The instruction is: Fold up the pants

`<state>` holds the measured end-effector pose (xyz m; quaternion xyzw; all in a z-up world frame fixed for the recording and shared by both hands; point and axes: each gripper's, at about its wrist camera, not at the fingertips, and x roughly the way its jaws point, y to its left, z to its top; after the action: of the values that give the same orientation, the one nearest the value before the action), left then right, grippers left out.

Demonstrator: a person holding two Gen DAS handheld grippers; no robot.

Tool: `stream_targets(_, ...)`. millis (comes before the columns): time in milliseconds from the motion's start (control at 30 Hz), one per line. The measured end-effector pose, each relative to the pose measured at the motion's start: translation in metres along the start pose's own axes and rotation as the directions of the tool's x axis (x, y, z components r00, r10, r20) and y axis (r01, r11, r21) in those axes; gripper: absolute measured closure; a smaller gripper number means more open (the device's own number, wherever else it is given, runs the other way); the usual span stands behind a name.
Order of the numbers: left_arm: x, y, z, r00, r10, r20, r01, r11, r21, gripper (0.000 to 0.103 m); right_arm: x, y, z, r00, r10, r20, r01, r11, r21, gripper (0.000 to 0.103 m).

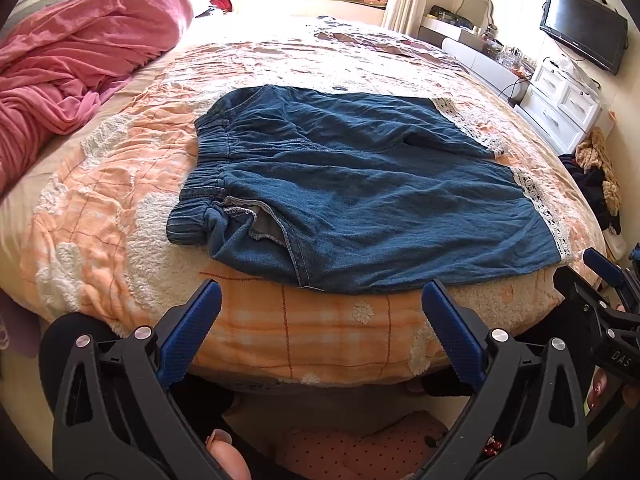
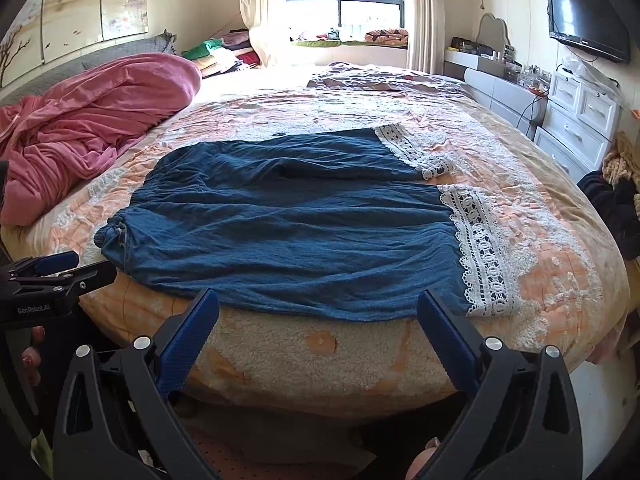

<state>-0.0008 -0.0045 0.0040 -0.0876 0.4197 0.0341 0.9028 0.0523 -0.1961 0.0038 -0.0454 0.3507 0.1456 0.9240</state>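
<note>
Pants [image 1: 360, 184] flat on peach bedspread [image 1: 280, 328], pink blanket [image 1: 80, 60] beside, wall TV [image 1: 582, 28]

White lettering "GenRobot.AI" is printed on the black body of the left tool [image 2: 56, 264], seen at the left edge of the right wrist view. On the black body of the right tool [image 1: 608, 272], at the right edge of the left wrist view, the letters "DAS" are printed in white; the rest of that marking is cut off. 4 dark Chinese characters are written at the top of the wall painting [image 2: 80, 0] above the bed, with a red seal mark below them; they are too small to be read with certainty.
</note>
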Motion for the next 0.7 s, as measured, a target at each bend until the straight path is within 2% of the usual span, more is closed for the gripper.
stream_targets(700, -0.0033, 0.0021, 0.0042, 1.000, -0.001, 0.007, 0.001, 1.000, -0.002, 0.008, 0.0020, -0.0012, 0.0002, 1.000, 0.005, -0.011, -0.005, 1.000, 0.005, 0.004)
